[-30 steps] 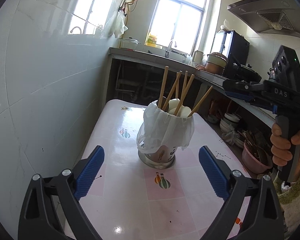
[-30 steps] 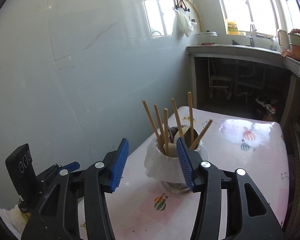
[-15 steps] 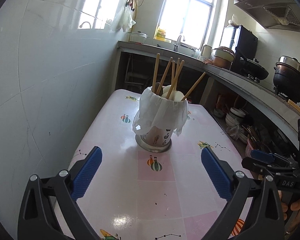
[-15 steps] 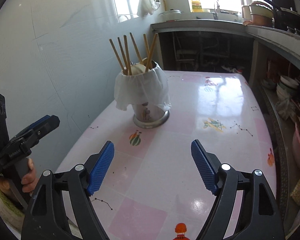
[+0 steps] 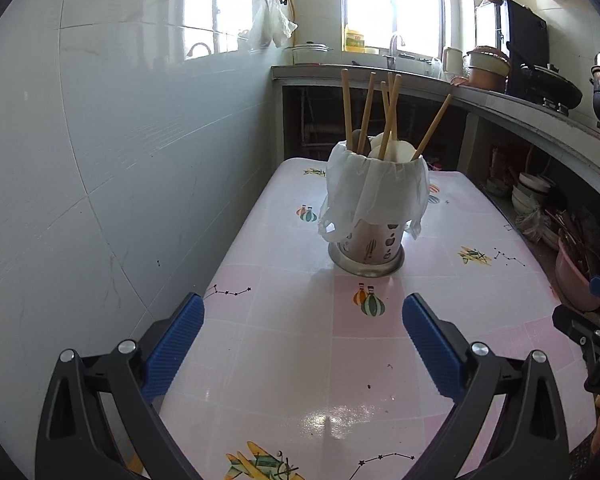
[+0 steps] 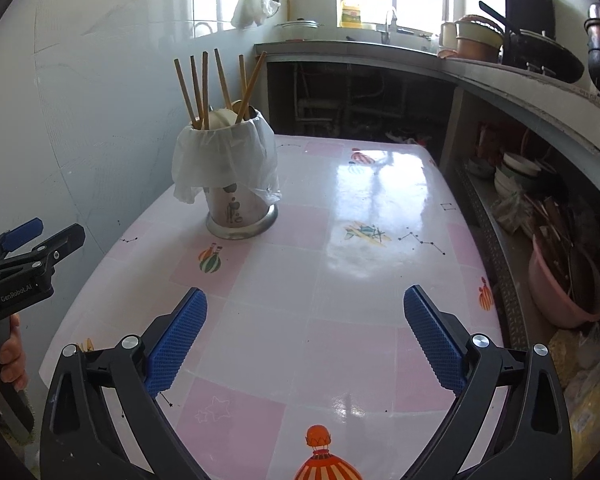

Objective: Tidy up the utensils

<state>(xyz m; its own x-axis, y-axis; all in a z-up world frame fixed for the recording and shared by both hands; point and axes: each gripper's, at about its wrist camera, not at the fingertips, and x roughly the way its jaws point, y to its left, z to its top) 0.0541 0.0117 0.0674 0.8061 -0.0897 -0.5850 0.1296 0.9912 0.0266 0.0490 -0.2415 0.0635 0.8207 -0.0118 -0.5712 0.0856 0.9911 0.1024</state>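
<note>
My right tongs (image 6: 305, 332) just opened wide, empty. My left tongs (image 5: 303, 334) wide, empty too. Wooden chopsticks (image 6: 204, 84) stand in bag-covered metal cup (image 6: 236, 200) on pink bench (image 6: 340, 264), kept tidy, upright.

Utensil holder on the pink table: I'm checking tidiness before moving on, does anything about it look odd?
Yes. The steel utensil holder has a loose white plastic bag draped over its rim, hanging unevenly down its sides. The wooden chopsticks splay at different angles instead of standing together.

Home kitchen — sink tap (image 5: 396, 42), wok (image 6: 540, 58), stacked bowls (image 5: 530, 190)
</note>
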